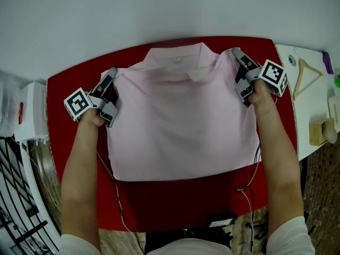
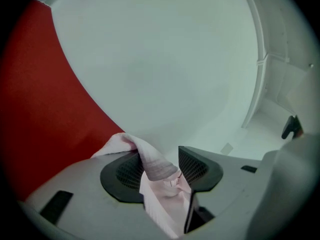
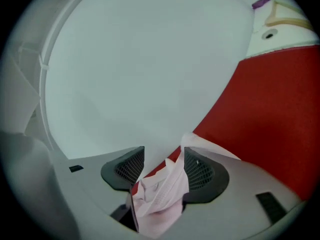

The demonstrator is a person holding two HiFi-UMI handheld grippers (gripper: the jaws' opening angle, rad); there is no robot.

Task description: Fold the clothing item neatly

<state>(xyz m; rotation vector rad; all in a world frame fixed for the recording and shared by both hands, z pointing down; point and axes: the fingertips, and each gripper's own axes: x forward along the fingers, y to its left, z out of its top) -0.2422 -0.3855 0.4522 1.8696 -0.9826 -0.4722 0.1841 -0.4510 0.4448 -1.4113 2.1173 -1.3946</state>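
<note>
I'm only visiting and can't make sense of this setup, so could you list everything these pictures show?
pink shirt: one, pink, spread flat on the red table
red table: one, red, under the shirt
side table: one, white, right of the red table
wooden hanger: one, pale wood, on the side table
wooden block: one, pale wood, side table's near end
purple item: one, side table's far end; too small to identify
white box: one, left of the red table
wire rack: one, black, lower left
left gripper: one, grey, shirt cloth between its jaws
right gripper: one, grey, likewise
arms: two, bare
</note>
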